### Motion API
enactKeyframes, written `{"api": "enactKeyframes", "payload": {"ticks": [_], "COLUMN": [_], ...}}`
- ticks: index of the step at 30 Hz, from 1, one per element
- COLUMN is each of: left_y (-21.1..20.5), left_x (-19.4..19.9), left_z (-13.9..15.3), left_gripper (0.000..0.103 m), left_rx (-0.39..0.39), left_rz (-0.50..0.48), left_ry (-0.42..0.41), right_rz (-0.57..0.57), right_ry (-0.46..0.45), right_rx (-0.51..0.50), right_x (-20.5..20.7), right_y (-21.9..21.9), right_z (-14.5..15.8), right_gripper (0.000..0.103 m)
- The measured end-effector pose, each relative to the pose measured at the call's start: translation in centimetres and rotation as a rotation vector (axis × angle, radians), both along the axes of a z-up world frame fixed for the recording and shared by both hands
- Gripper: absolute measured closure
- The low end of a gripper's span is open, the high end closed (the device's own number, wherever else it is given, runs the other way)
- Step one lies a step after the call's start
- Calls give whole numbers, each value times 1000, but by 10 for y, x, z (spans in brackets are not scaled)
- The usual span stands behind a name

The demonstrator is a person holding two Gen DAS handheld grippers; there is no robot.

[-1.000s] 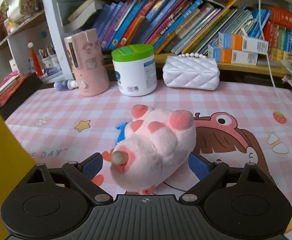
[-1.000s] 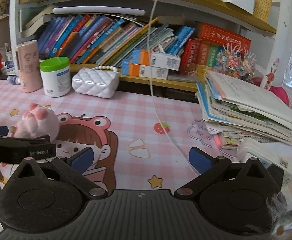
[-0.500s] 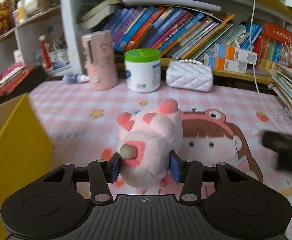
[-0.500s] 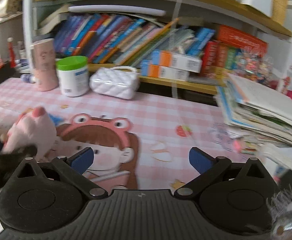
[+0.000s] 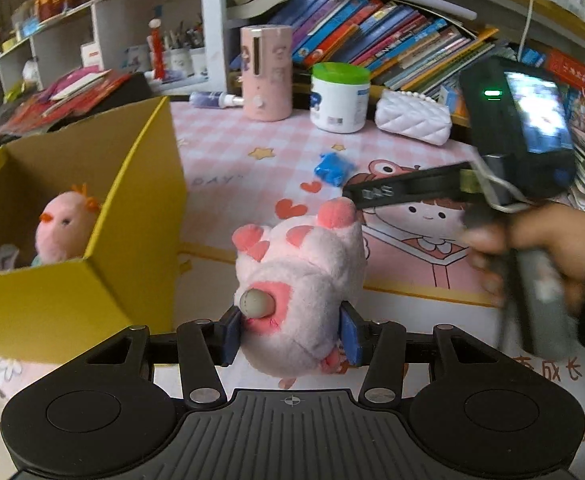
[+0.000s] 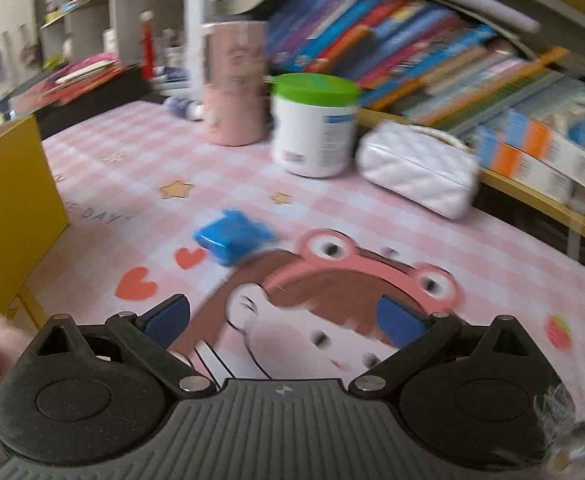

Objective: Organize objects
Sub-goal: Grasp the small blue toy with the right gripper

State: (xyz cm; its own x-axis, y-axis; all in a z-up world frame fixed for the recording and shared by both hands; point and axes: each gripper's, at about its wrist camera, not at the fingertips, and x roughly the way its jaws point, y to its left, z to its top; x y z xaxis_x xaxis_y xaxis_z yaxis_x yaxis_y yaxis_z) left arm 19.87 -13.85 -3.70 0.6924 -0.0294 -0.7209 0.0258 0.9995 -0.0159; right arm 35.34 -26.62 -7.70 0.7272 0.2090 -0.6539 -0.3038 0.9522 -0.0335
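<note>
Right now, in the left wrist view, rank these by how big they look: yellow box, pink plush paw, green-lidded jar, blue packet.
1. yellow box
2. pink plush paw, though nearness inflates it
3. green-lidded jar
4. blue packet

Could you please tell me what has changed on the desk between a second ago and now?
The left gripper closed on the pink plush paw and lifted it toward the yellow box, uncovering a blue object. The right gripper, open and empty, swung toward that object. The green-lidded jar and white purse stayed put.
</note>
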Motion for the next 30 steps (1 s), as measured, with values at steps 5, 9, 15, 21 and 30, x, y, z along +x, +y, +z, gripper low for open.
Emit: {"api": "enactKeyframes", "payload": {"ticks": [5, 9, 15, 21, 30], "left_y": [3, 4, 4, 5, 5], "left_x": [-7, -11, -15, -18, -26], "left_z": [1, 1, 3, 5, 11], "left_gripper": [56, 56, 56, 56, 56], "left_rx": [-2, -1, 1, -1, -14], "left_rz": [18, 31, 44, 50, 22], "left_ry": [8, 13, 8, -2, -37], "right_rz": [101, 115, 122, 113, 42], "right_ry": [-35, -43, 6, 5, 30], "right_rx": [-3, -41, -20, 23, 44], "right_x": [32, 56, 72, 66, 41], "right_y": [26, 38, 41, 36, 20], "right_z": [-8, -14, -22, -20, -8], "right_gripper": [2, 13, 40, 62, 77]}}
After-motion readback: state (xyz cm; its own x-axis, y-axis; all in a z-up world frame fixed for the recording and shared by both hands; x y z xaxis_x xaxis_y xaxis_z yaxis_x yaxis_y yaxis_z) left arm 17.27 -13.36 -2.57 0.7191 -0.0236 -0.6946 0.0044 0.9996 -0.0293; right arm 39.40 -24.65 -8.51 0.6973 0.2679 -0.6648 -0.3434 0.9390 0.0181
